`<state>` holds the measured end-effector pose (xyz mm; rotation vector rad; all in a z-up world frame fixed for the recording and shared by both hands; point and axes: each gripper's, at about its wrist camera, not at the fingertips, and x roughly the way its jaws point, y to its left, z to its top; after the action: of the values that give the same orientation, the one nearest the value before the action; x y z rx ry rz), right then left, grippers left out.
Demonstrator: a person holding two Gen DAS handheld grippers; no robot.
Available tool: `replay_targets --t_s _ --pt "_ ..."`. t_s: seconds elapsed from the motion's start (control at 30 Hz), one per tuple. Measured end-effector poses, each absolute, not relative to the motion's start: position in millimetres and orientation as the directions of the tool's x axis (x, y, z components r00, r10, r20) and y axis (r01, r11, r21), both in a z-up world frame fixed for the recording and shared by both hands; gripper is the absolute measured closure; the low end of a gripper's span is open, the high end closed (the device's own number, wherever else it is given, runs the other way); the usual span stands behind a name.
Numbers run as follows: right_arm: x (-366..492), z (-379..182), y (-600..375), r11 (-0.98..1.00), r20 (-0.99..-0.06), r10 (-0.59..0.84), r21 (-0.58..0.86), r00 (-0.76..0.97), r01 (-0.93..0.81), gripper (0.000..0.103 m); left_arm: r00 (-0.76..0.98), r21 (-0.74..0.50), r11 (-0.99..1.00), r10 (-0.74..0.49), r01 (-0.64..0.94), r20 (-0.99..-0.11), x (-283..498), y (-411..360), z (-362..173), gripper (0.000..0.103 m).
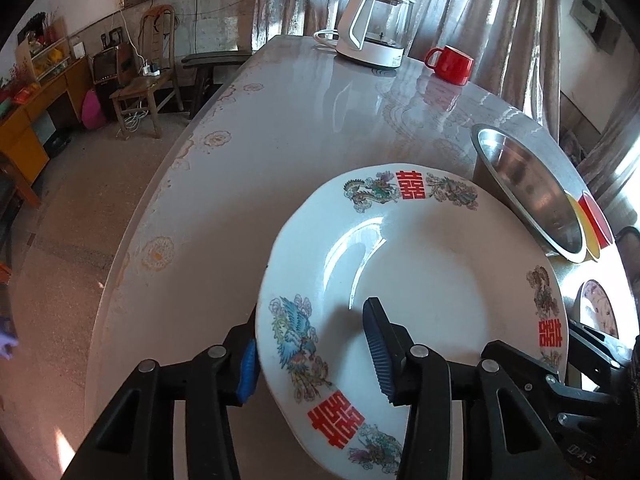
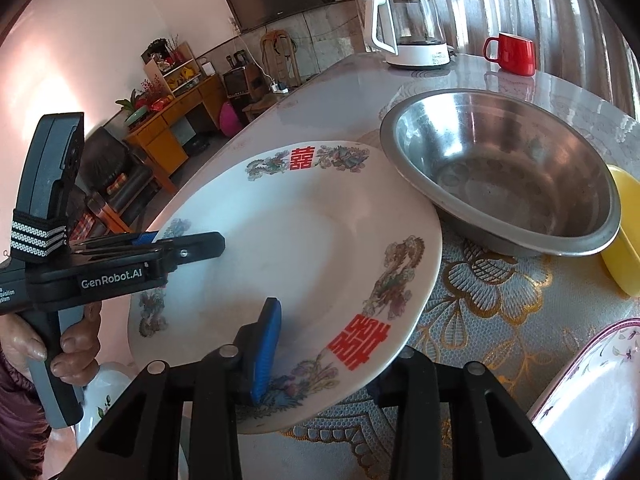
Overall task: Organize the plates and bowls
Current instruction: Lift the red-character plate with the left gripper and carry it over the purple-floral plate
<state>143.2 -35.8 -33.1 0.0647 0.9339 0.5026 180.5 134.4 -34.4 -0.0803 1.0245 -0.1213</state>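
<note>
A large white plate (image 1: 432, 272) (image 2: 304, 248) with red double-happiness signs and phoenix prints hangs tilted above the table, held from two sides. My left gripper (image 1: 310, 332) (image 2: 188, 240) straddles its near-left rim, one finger on the upper face and the blue pad against the underside. On the opposite rim my right gripper (image 2: 340, 332) has its blue pad on top and its other finger hidden beneath the plate. The plate's far edge overlaps the rim of a steel bowl (image 1: 532, 196) (image 2: 500, 176).
A yellow bowl (image 2: 624, 240) sits behind the steel bowl, and a flower-edged plate (image 2: 592, 400) lies at the right. A glass kettle (image 1: 372, 28) and a red mug (image 1: 450, 64) stand at the table's far end. The table edge (image 1: 160, 216) drops off at the left.
</note>
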Motion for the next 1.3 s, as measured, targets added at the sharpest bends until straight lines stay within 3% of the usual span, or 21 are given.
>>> replay_targets --t_s 1.3 --pt "90 -16 -89 0.872 -0.7 0.482 0.326 0.526 -0.365 0.068 0.575 -0.227 0.944 -0.326 0.24 -0.75 78 95 1 0.058"
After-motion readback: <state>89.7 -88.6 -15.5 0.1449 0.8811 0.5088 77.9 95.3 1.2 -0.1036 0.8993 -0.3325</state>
